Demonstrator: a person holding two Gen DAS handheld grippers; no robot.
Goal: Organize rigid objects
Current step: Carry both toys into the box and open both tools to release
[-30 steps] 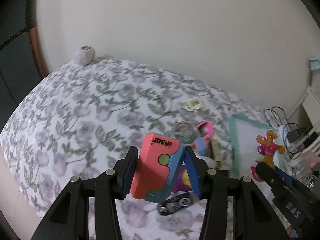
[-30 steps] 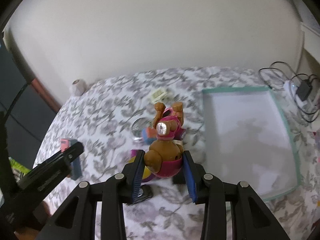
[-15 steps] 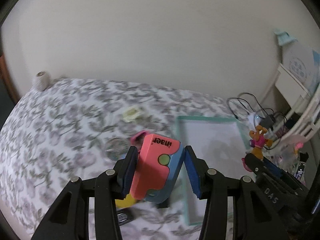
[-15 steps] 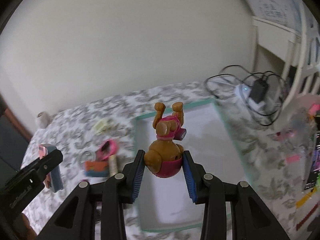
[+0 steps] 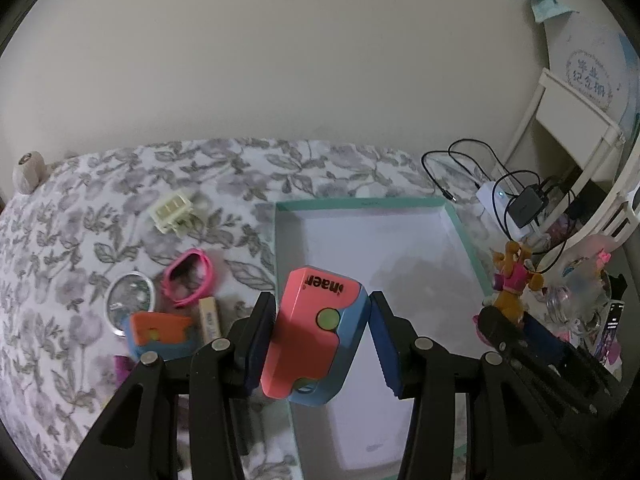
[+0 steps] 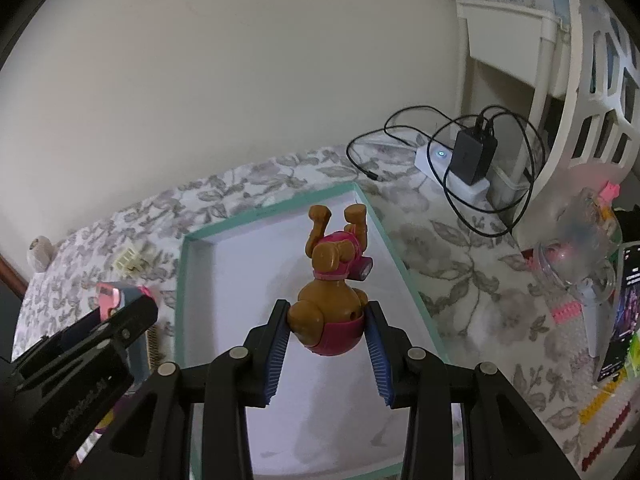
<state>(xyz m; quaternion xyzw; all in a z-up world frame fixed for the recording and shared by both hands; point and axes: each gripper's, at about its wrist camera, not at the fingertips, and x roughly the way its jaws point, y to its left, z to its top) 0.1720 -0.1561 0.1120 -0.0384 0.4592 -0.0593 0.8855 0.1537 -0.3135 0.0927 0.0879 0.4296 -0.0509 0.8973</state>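
Note:
My left gripper (image 5: 322,340) is shut on a pink and blue box-shaped toy (image 5: 314,336) and holds it above the left edge of a shallow white tray with a teal rim (image 5: 276,248). My right gripper (image 6: 326,344) is shut on a brown dog figure in pink (image 6: 330,292), held above the same tray (image 6: 182,280). The dog figure also shows at the right of the left wrist view (image 5: 510,280). The left gripper and its toy show at the left of the right wrist view (image 6: 116,300). The tray holds nothing.
On the floral bedspread left of the tray lie a cream block (image 5: 172,212), a pink ring-shaped toy (image 5: 188,278), a round clear lid (image 5: 130,300), an orange and blue toy (image 5: 160,334) and a beige stick (image 5: 210,320). A power strip with cables (image 6: 460,160) lies beyond the tray.
Both grippers have swung right from the scattered toys and now hang over the tray, each still holding its toy.

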